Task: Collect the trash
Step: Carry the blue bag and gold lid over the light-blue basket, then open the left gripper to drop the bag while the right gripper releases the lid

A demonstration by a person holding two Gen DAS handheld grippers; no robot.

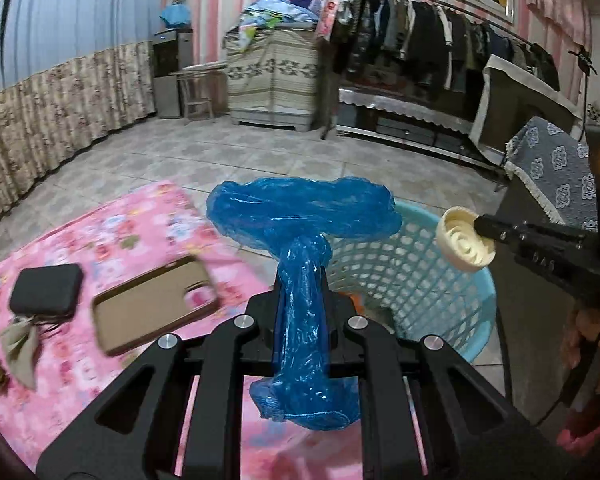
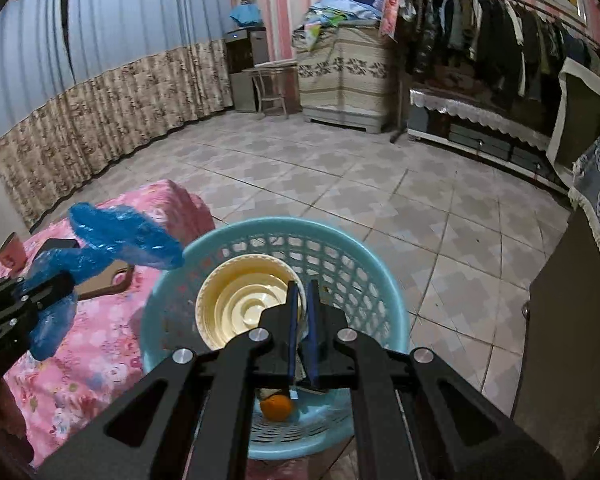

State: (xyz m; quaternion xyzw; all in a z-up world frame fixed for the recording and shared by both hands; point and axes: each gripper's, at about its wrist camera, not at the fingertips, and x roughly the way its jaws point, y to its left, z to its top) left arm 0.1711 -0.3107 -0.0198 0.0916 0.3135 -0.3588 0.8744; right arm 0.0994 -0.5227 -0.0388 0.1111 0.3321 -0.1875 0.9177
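Only right wrist, orange fruit [image 2: 276, 407] inside basket [image 2: 384, 276]

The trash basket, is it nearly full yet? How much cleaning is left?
Not full. The blue basket holds an orange thing at the bottom. In hand now: the left gripper pinches a blue plastic bag, and the right gripper pinches a cream cup above the basket. Neither is dropped yet. Scraps lie on the pink cloth.
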